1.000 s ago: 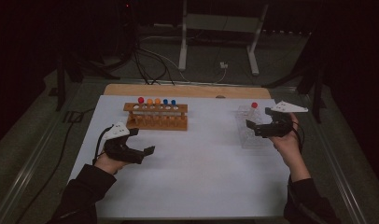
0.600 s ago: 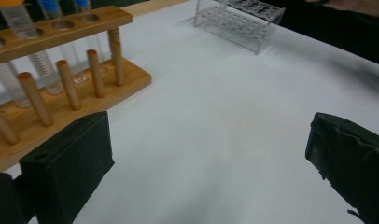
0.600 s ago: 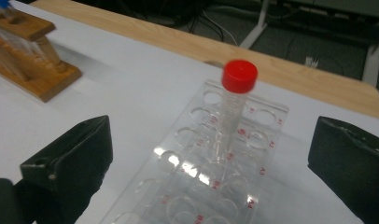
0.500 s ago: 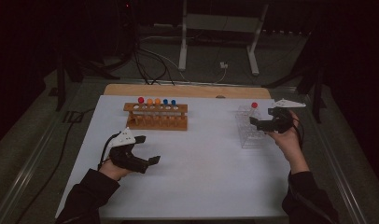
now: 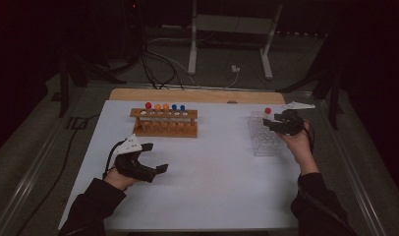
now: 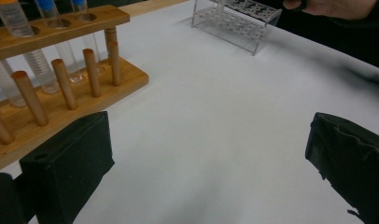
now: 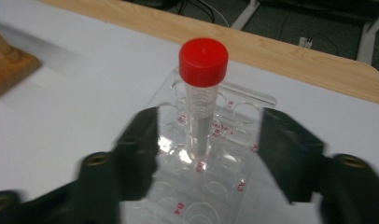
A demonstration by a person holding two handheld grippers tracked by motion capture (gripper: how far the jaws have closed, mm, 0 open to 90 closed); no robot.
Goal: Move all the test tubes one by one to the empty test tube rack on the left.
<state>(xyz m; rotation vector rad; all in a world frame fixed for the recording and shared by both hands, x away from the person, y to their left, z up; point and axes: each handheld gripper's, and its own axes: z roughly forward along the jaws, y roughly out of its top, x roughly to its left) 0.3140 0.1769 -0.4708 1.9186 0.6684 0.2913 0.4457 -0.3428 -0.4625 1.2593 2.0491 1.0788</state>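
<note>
The red-capped tube (image 7: 202, 95) stands straight up in a hole of the clear rack (image 7: 211, 186), near the rack's far end. The clear rack sits on the right side of the white desk (image 5: 222, 187).

The right claw (image 7: 206, 154) is released. Its two black jaws stand wide apart, one on each side of the tube, and they do not touch it. In the high view the right claw (image 5: 278, 126) is just beside the red cap, over the clear rack (image 5: 264, 142), with the person's hand behind it.

The left claw (image 5: 156, 157) is well apart from all this, low over the desk near the front left. It is released too, with its jaws spread wide and only white desk between them.

Behind the left claw stands a wooden rack (image 5: 164, 123). It holds a row of tubes with red, orange and blue caps.
</note>
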